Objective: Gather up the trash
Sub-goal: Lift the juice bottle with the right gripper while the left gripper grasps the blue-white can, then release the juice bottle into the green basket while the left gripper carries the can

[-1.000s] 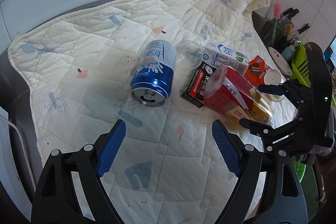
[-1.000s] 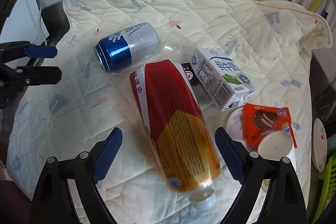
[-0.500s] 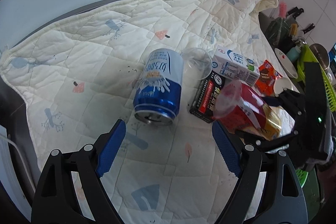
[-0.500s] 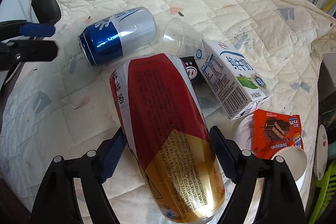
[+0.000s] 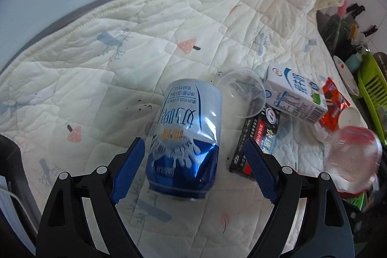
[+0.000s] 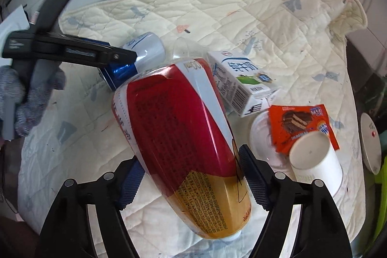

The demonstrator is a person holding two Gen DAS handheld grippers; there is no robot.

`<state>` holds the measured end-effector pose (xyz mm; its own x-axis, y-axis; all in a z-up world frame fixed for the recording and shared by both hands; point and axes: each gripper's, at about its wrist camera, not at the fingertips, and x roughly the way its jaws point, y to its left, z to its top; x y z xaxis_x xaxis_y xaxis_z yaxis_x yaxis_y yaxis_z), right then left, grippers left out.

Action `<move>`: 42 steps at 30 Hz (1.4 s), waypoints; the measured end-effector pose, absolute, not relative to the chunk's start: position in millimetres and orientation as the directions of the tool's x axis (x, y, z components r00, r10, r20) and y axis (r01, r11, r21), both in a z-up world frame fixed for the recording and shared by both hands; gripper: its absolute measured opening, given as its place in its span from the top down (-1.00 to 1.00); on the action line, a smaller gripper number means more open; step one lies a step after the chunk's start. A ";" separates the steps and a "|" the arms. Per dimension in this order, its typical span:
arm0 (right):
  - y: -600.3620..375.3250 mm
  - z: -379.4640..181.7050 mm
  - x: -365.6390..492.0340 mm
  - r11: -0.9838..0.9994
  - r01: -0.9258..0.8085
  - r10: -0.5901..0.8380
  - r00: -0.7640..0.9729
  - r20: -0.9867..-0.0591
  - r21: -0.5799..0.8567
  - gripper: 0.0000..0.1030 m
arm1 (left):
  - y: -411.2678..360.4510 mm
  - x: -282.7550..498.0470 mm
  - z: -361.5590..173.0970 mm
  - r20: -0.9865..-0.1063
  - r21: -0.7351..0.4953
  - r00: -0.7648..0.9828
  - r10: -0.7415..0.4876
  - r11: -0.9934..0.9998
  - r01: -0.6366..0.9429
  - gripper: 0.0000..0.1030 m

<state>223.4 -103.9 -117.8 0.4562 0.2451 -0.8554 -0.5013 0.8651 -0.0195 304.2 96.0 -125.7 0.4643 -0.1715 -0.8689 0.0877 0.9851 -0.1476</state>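
A dented blue and white can (image 5: 186, 137) lies on its side on the cream quilt (image 5: 96, 76). My left gripper (image 5: 193, 145) is open with a blue pad on either side of the can, neither pressing it. From the right wrist view, the left gripper (image 6: 72, 50) reaches over the can (image 6: 145, 52), held by a gloved hand (image 6: 21, 100). A red and gold plastic bottle (image 6: 183, 137) sits between the closing jaws of my right gripper (image 6: 191, 158), pads against its sides, base tilted up. The bottle (image 5: 353, 156) shows blurred at the left wrist view's right edge.
Beside the can lie a clear plastic cup (image 5: 241, 91), a black and red box (image 5: 256, 134), a milk carton (image 6: 239, 79), an orange snack wrapper (image 6: 300, 122) and a white paper cup (image 6: 314, 161). A white plate (image 6: 370, 137) and green rack (image 5: 372, 88) stand off the quilt's right edge.
My left gripper has come forward until the can lies between its pads. My right gripper has closed on the bottle and tipped it up off the quilt.
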 end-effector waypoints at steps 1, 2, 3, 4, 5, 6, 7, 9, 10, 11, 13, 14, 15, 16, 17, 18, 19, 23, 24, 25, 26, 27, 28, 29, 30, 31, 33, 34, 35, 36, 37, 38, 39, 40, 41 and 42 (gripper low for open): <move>-107.5 -114.5 220.9 0.873 -0.488 0.246 0.463 -0.852 -0.013 -0.40 | 95.1 308.9 -129.4 -0.874 -0.147 0.455 -0.170 0.985 0.086 -0.61; -109.9 -111.9 218.1 0.878 -0.478 0.247 0.467 -0.849 -0.008 -0.40 | 94.1 312.0 -132.3 -0.879 -0.141 0.449 -0.164 0.986 0.084 -0.61; -113.1 -109.2 215.8 0.883 -0.469 0.251 0.470 -0.846 0.002 -0.39 | 93.2 314.7 -135.1 -0.883 -0.137 0.442 -0.160 0.987 0.082 -0.61; -115.5 -107.2 213.6 0.887 -0.461 0.255 0.474 -0.843 0.009 -0.39 | 92.0 317.1 -137.3 -0.886 -0.138 0.435 -0.162 0.987 0.086 -0.61; -118.9 -104.2 210.8 0.893 -0.449 0.258 0.482 -0.838 0.017 -0.39 | 90.8 319.7 -140.0 -0.889 -0.140 0.428 -0.165 0.986 0.090 -0.61; -122.1 -101.4 208.3 0.898 -0.439 0.262 0.485 -0.834 0.026 -0.39 | 90.0 321.7 -142.2 -0.891 -0.137 0.423 -0.162 0.986 0.089 -0.61; -125.8 -98.4 205.0 0.903 -0.429 0.269 0.489 -0.830 0.040 -0.38 | 89.4 323.3 -143.8 -0.893 -0.136 0.421 -0.161 0.987 0.090 -0.58; -131.7 -93.6 199.1 0.912 -0.407 0.269 0.500 -0.823 0.051 -0.38 | 87.8 327.0 -148.1 -0.897 -0.137 0.411 -0.162 0.986 0.091 -0.57; -135.2 -92.1 197.4 0.914 -0.401 0.273 0.502 -0.821 0.059 -0.38 | 87.3 328.3 -149.6 -0.898 -0.134 0.409 -0.160 0.987 0.091 -0.56; -138.8 -90.2 194.3 0.917 -0.393 0.279 0.505 -0.817 0.071 -0.38 | 87.1 329.8 -151.2 -0.899 -0.132 0.407 -0.158 0.987 0.092 -0.55; -145.0 -86.8 187.9 0.925 -0.372 0.276 0.518 -0.810 0.078 -0.38 | 86.1 331.2 -153.2 -0.902 -0.126 0.404 -0.153 0.988 0.092 -0.54; -147.6 -85.5 186.1 0.927 -0.365 0.277 0.522 -0.807 0.082 -0.38 | 85.8 332.2 -154.4 -0.903 -0.121 0.402 -0.148 0.988 0.093 -0.53; -150.9 -84.0 183.1 0.931 -0.355 0.276 0.527 -0.804 0.087 -0.38 | 85.6 332.5 -155.0 -0.904 -0.118 0.403 -0.146 0.989 0.094 -0.50; -153.5 -83.1 181.4 0.933 -0.348 0.276 0.530 -0.802 0.090 -0.38 | 84.9 333.4 -155.7 -0.904 -0.115 0.402 -0.143 0.989 0.093 -0.44; -156.8 -81.6 178.4 0.936 -0.339 0.275 0.534 -0.799 0.095 -0.38 | 84.9 334.2 -156.4 -0.906 -0.111 0.401 -0.139 0.989 0.094 -0.42; -159.7 -80.5 176.2 0.939 -0.330 0.273 0.538 -0.797 0.099 -0.38 | 85.2 334.6 -157.2 -0.907 -0.105 0.400 -0.134 0.990 0.093 -0.38; -162.1 -79.8 174.4 0.941 -0.324 0.271 0.541 -0.796 0.100 -0.38 | 85.5 335.1 -158.0 -0.907 -0.103 0.399 -0.131 0.990 0.093 -0.36; -172.5 -76.5 163.8 0.950 -0.293 0.260 0.556 -0.790 0.107 -0.38 | 86.8 336.0 -162.3 -0.912 -0.098 0.390 -0.126 0.991 0.091 -0.37; -174.9 -75.7 160.7 0.953 -0.285 0.254 0.560 -0.789 0.105 -0.38 | 85.9 336.2 -163.1 -0.912 -0.094 0.391 -0.124 0.991 0.095 -0.37; -177.5 -74.7 157.6 0.955 -0.278 0.252 0.562 -0.788 0.108 -0.38 | 85.2 336.1 -163.7 -0.912 -0.092 0.390 -0.123 0.991 0.099 -0.35; -179.4 -74.1 155.2 0.956 -0.270 0.250 0.564 -0.787 0.111 -0.38 | 84.8 335.7 -163.3 -0.911 -0.086 0.394 -0.120 0.991 0.102 -0.35; -181.7 -72.7 152.0 0.959 -0.261 0.247 0.569 -0.785 0.112 -0.38 | 84.3 335.6 -162.9 -0.910 -0.082 0.398 -0.117 0.991 0.105 -0.35; -184.0 -71.1 148.4 0.961 -0.251 0.244 0.573 -0.782 0.116 -0.38 | 84.3 335.3 -162.3 -0.909 -0.080 0.400 -0.116 0.991 0.106 -0.34; -185.6 -69.5 146.2 0.962 -0.245 0.244 0.576 -0.780 0.120 -0.38 | 84.7 334.9 -161.6 -0.908 -0.082 0.403 -0.118 0.991 0.105 -0.34; -187.9 -67.9 143.0 0.964 -0.237 0.242 0.581 -0.777 0.123 -0.38 | 85.3 334.3 -160.8 -0.906 -0.082 0.406 -0.117 0.991 0.102 -0.33; -189.6 -66.6 140.8 0.965 -0.230 0.238 0.585 -0.776 0.122 -0.38 | 86.0 333.1 -159.8 -0.905 -0.083 0.410 -0.117 0.992 0.099 -0.33; -196.9 -63.2 133.2 0.969 -0.209 0.233 0.596 -0.769 0.132 -0.38 | 87.5 327.1 -156.7 -0.900 -0.089 0.420 -0.120 0.992 0.094 -0.32; -200.0 -62.5 131.9 0.970 -0.202 0.234 0.597 -0.767 0.138 -0.38 | 88.0 324.1 -155.0 -0.898 -0.091 0.423 -0.121 0.992 0.092 -0.32; -204.9 -61.3 127.4 0.972 -0.186 0.226 0.604 -0.765 0.140 -0.38 | 88.6 319.9 -152.2 -0.895 -0.093 0.430 -0.123 0.991 0.091 -0.32; -208.9 -61.0 124.5 0.974 -0.175 0.222 0.608 -0.762 0.144 -0.38 | 90.8 314.3 -149.2 -0.892 -0.094 0.435 -0.124 0.992 0.089 -0.32; -213.8 -60.9 120.6 0.975 -0.163 0.220 0.611 -0.761 0.152 -0.38 | 91.4 308.8 -146.1 -0.889 -0.101 0.439 -0.129 0.991 0.088 -0.32; -217.1 -60.5 117.3 0.976 -0.154 0.217 0.613 -0.760 0.155 -0.38 | 92.2 304.1 -143.3 -0.887 -0.105 0.443 -0.134 0.991 0.088 -0.32; -222.3 -60.6 112.8 0.978 -0.139 0.207 0.617 -0.759 0.154 -0.38 | 92.1 298.5 -139.9 -0.883 -0.107 0.449 -0.136 0.990 0.090 -0.32; -226.1 -61.0 109.2 0.979 -0.129 0.202 0.619 -0.759 0.155 -0.38 | 91.0 293.6 -137.1 -0.880 -0.107 0.455 -0.137 0.990 0.092 -0.32; -231.7 -61.9 104.9 0.981 -0.115 0.196 0.621 -0.759 0.159 -0.38 | 91.3 286.9 -133.2 -0.876 -0.110 0.461 -0.141 0.989 0.094 -0.32; -238.9 -62.9 99.4 0.982 -0.098 0.189 0.623 -0.759 0.164 -0.38 | 91.2 279.9 -128.4 -0.872 -0.114 0.467 -0.146 0.989 0.097 -0.32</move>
<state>99.4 -238.9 -62.9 0.6235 0.1885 -0.7588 -0.0977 0.9817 0.1636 279.9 91.2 -128.4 0.4674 -0.1463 -0.8719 0.0975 0.9887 -0.1136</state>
